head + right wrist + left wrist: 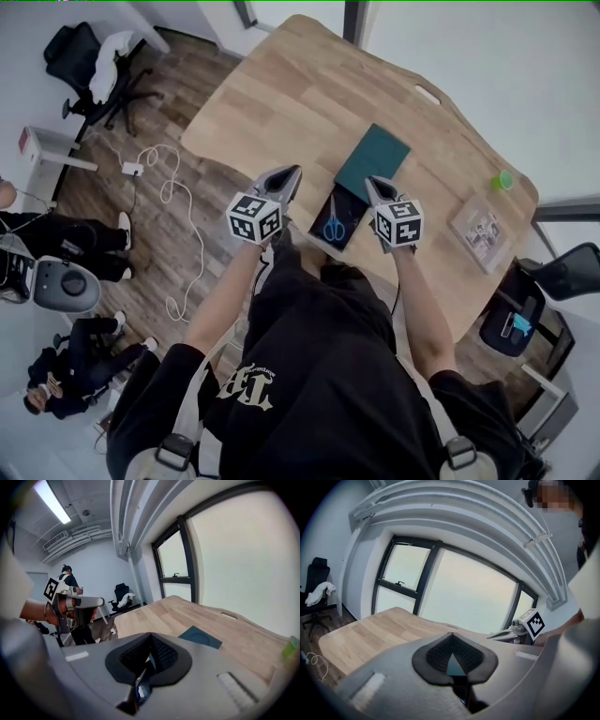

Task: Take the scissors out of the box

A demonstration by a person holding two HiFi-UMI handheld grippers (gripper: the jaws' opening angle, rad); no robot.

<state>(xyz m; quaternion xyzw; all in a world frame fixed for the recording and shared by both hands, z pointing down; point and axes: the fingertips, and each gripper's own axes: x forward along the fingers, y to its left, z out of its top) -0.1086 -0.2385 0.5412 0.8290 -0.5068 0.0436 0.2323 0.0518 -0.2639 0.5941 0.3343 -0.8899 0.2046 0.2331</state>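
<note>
Scissors with blue handles point(333, 225) lie in a dark open box point(352, 214) at the near edge of the wooden table point(281, 84). The box's teal lid point(372, 159) lies just beyond it and also shows in the right gripper view point(200, 637). My left gripper point(292, 171) hovers left of the box with its jaws together and nothing between them point(452, 637). My right gripper point(372, 181) hovers over the box's right edge, also shut and empty point(151, 637). Each gripper appears in the other's view: the right one point(511, 632), the left one point(89, 602).
A small green cup point(505, 180) and a printed card point(481, 232) sit on the table's right end. A white cable point(173, 197) trails over the floor at the left, where people sit point(66, 244). Office chairs stand at the far left point(89, 66) and right point(525, 309).
</note>
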